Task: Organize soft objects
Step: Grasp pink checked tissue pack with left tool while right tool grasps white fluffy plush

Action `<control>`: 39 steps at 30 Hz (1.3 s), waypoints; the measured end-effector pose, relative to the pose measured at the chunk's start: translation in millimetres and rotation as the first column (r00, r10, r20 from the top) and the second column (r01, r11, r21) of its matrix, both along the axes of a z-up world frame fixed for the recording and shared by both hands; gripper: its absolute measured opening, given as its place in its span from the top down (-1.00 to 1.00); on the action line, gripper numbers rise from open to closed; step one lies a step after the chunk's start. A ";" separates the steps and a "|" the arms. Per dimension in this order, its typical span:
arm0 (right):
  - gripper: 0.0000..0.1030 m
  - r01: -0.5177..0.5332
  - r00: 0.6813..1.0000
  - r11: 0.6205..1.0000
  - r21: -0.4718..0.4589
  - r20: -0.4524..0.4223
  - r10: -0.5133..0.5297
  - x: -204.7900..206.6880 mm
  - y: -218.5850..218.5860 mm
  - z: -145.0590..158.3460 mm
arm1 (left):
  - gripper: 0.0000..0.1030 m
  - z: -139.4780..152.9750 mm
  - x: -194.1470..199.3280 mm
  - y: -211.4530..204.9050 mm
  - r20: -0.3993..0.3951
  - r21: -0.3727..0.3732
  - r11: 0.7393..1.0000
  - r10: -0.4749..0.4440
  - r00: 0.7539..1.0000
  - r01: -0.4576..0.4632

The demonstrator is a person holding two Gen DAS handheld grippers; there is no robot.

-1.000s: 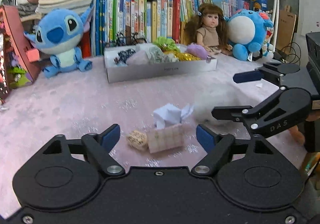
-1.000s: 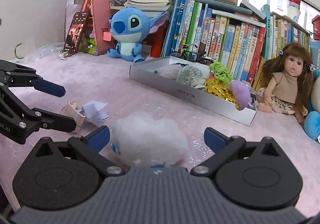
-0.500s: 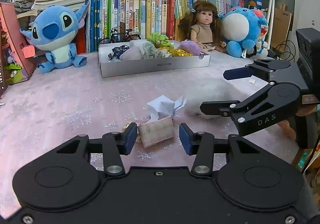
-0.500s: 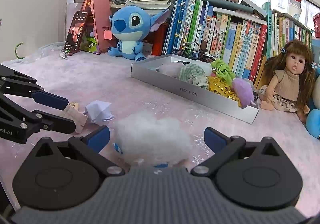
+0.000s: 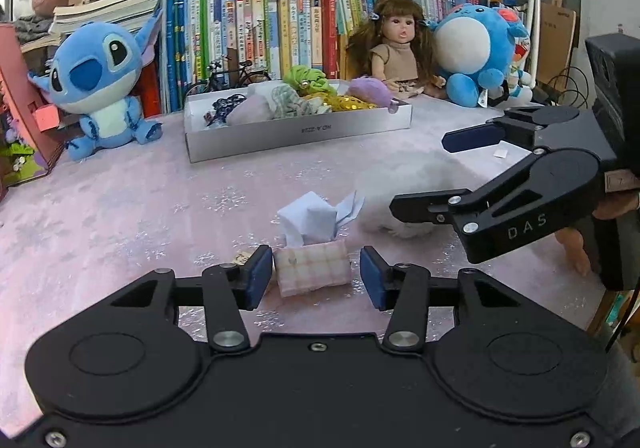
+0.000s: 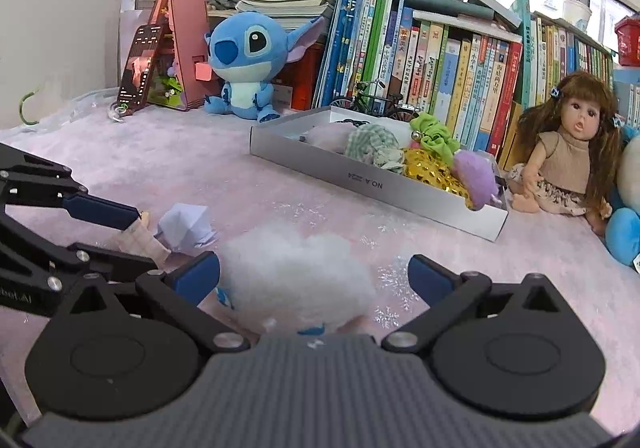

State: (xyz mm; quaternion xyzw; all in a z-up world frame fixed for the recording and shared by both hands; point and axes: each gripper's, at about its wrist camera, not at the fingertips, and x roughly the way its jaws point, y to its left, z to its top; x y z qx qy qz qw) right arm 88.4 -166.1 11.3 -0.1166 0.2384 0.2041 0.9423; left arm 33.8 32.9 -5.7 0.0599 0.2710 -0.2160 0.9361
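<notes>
On pink plush tablecloth [image 5: 120, 207]: checked fabric pouch [image 5: 313, 267], rectangular, lying between the parted pads of the left gripper [image 5: 313, 277], contact unclear; crumpled white paper [image 5: 310, 216] just behind. White fluffy stuffing wad [image 6: 296, 276] sits between the wide-open right gripper [image 6: 314, 280], ungrasped, near edge hidden by the gripper body. Grey cardboard tray [image 6: 376, 183] beyond holds assorted soft pieces.

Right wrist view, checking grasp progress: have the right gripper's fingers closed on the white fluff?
No, the right gripper is wide open around the white fluff.
</notes>
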 end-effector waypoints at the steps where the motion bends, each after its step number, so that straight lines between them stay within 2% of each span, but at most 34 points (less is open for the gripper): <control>1: -1.00 -0.001 1.000 1.000 0.002 -0.002 0.001 0.0 -0.2 -0.1 | 0.10 -1.1 0.9 -1.3 0.000 0.001 1.000 -0.004 1.000 0.004; 10: -1.00 -0.011 1.000 1.000 -0.005 -0.011 0.011 0.2 2.2 -1.2 | 0.13 -5.9 5.8 -8.1 -0.042 -0.018 1.000 -0.023 0.999 0.023; 25: -1.00 -0.017 0.999 1.000 0.021 -0.035 0.017 -0.1 2.3 -3.7 | 0.19 -6.6 3.7 -6.7 -0.040 -0.023 1.000 -0.020 0.999 0.020; 34: -0.87 -0.033 0.998 0.999 0.041 -0.047 0.035 -1.4 4.1 -3.8 | 0.20 -6.7 3.5 -7.0 -0.041 -0.023 1.000 -0.020 0.999 0.019; 39: -0.63 -0.049 0.998 0.998 0.050 -0.036 0.051 -4.3 4.0 -2.5 | 0.20 -6.4 3.6 -6.8 -0.042 -0.025 0.999 -0.020 0.999 0.019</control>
